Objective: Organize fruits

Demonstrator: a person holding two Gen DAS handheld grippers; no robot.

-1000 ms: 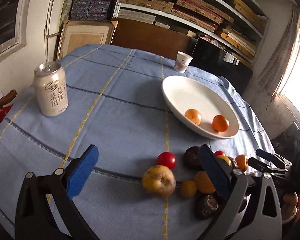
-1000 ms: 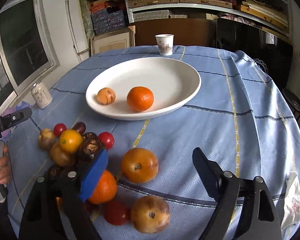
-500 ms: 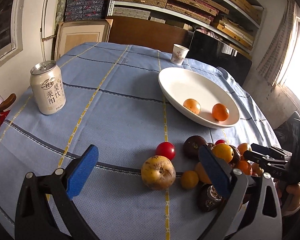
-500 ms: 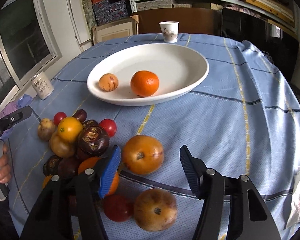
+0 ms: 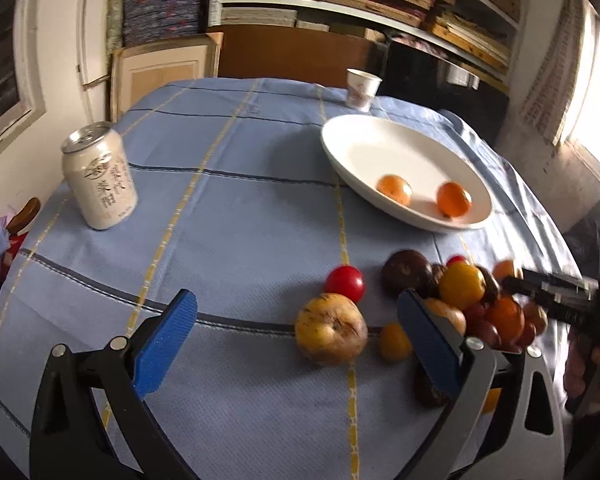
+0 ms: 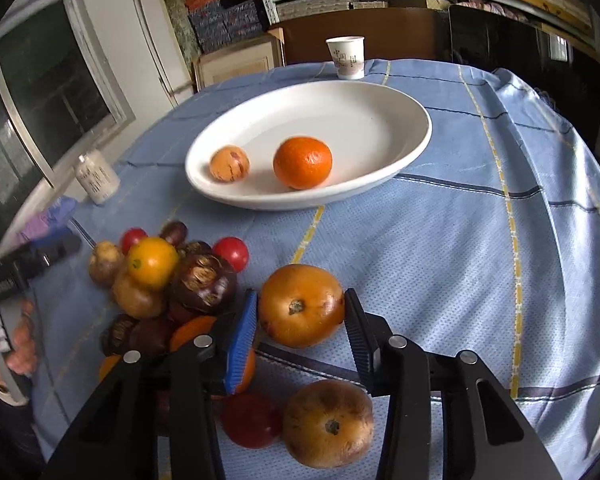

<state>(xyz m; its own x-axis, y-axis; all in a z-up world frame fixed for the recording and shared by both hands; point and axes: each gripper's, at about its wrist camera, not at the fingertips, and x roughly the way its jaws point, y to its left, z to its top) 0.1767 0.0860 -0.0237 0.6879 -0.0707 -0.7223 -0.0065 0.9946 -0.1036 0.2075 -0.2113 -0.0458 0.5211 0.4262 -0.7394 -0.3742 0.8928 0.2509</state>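
Right claw (image 6: 300,310) closing, pads flanking a round orange-brown fruit (image 6: 301,305) on the blue-clothed worktop (image 6: 440,240); left claw (image 5: 296,340) wide open, empty.

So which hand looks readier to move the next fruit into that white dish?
Probably the right. The right gripper is closing around the orange-brown fruit, facing the white dish. The left gripper stands open, nothing between its fingers.

Right gripper (image 6: 300,318), the black two-finger one with blue ribbed pads (image 6: 242,340), is angled down at the table and its jaws are closing around a round orange-brown fruit (image 6: 300,306), pads basically at its sides now. Left gripper (image 5: 296,340), same black-and-blue build, hangs tilted down with jaws spread wide, nothing gripped between them.
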